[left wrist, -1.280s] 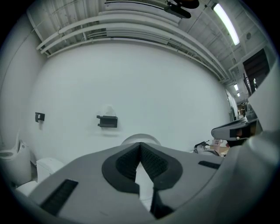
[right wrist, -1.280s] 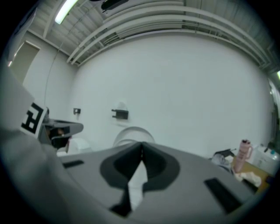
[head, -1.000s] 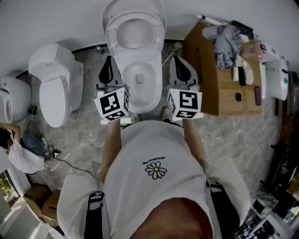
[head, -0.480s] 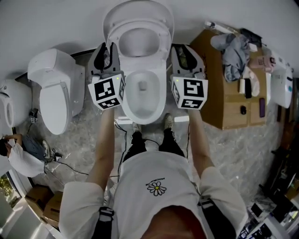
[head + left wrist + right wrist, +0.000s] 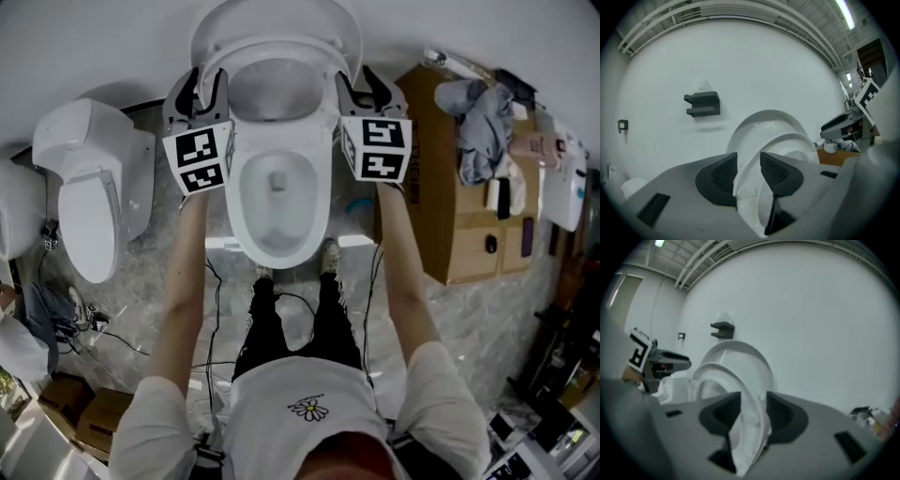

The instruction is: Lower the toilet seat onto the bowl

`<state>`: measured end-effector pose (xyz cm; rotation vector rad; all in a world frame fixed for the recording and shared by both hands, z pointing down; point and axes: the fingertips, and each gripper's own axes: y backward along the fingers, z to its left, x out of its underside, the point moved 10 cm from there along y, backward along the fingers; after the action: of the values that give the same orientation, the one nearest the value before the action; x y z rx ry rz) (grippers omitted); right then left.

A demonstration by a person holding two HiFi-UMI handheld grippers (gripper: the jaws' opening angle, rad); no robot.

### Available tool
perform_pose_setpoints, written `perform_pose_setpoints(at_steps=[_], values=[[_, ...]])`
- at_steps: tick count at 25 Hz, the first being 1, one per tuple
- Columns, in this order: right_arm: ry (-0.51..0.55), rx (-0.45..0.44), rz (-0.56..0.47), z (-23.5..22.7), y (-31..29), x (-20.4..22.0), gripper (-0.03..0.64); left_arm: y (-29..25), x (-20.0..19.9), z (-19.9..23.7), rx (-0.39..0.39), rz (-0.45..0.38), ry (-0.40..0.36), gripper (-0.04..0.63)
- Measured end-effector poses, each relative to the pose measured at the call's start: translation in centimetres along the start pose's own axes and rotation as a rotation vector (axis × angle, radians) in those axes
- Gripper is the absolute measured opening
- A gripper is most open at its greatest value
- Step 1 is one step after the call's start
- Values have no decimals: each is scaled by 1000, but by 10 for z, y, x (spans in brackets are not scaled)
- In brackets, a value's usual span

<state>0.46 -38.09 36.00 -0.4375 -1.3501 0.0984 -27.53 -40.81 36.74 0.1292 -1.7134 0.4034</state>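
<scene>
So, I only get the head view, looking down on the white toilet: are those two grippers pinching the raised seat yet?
Observer: Not as far as I can see. In the left gripper view, the left gripper has just been opening its jaws, and one edge of the white plastic toilet seat stands between them.
Visitor: And the other one?
Observer: Same in the right gripper view. The right gripper has just been opening too, with its jaws on either side of the seat's opposite edge.
Visitor: Anything on the wall behind?
Observer: Yes, a dark bracket is fixed to the white wall, higher than the toilet.
</scene>
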Motion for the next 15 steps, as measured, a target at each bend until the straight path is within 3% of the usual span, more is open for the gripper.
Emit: perform_pose_setpoints(at_steps=[6, 15], values=[[17, 46, 65, -6, -40, 7, 164, -24, 15, 1, 25, 24, -85, 163], [65, 46, 111, -2, -58, 10, 144, -42, 27, 5, 2, 74, -91, 167]])
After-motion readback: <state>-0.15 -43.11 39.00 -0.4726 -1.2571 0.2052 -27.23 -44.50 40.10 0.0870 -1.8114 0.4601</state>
